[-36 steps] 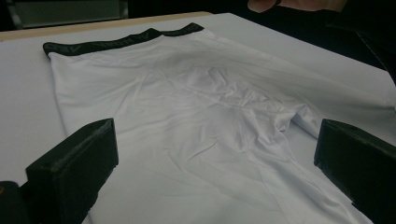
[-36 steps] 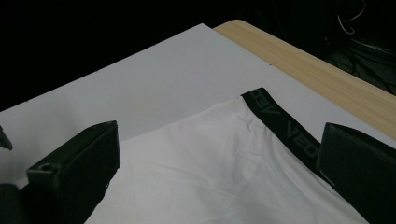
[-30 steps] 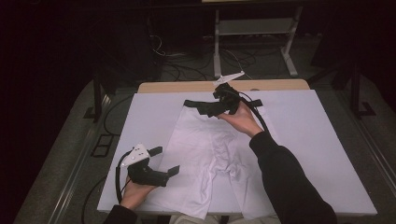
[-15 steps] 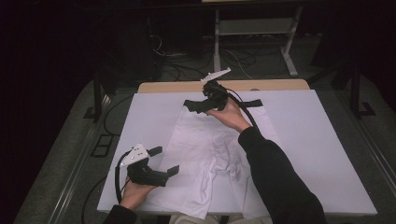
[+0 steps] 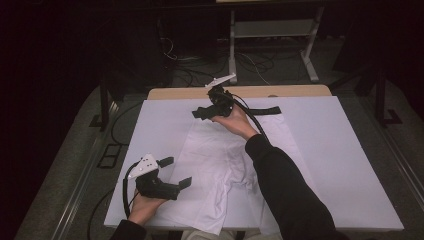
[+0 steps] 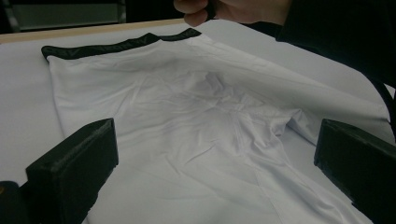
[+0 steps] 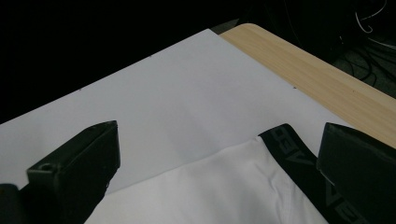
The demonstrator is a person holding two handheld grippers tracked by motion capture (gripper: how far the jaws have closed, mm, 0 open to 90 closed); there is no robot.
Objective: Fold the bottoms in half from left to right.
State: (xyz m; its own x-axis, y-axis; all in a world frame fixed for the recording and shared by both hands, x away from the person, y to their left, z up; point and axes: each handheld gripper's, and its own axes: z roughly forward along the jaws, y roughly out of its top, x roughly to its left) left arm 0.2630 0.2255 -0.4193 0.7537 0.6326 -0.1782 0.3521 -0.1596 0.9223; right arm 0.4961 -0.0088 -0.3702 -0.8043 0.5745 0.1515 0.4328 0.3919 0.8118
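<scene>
A white garment (image 5: 225,160) with a black waistband (image 5: 265,110) lies spread on the white-covered table (image 5: 340,150), waistband at the far side. My right gripper (image 5: 207,107) hovers open over the waistband's left end. In the right gripper view the waistband corner (image 7: 303,163) and white cloth (image 7: 224,186) lie between its wide-apart jaws, untouched. My left gripper (image 5: 176,172) is open at the near left, beside the garment's lower edge. The left gripper view looks across the wrinkled cloth (image 6: 187,116) to the waistband (image 6: 116,44) and the other hand (image 6: 233,9).
A strip of bare wooden tabletop (image 5: 280,91) shows beyond the white cover's far edge. Past the table, cables (image 5: 200,70) lie on the dark floor and a metal stand (image 5: 272,30) rises. The person's right sleeve (image 5: 285,190) crosses over the garment.
The right gripper has moved left along the waistband toward its left end. The left gripper has stayed where it was.
</scene>
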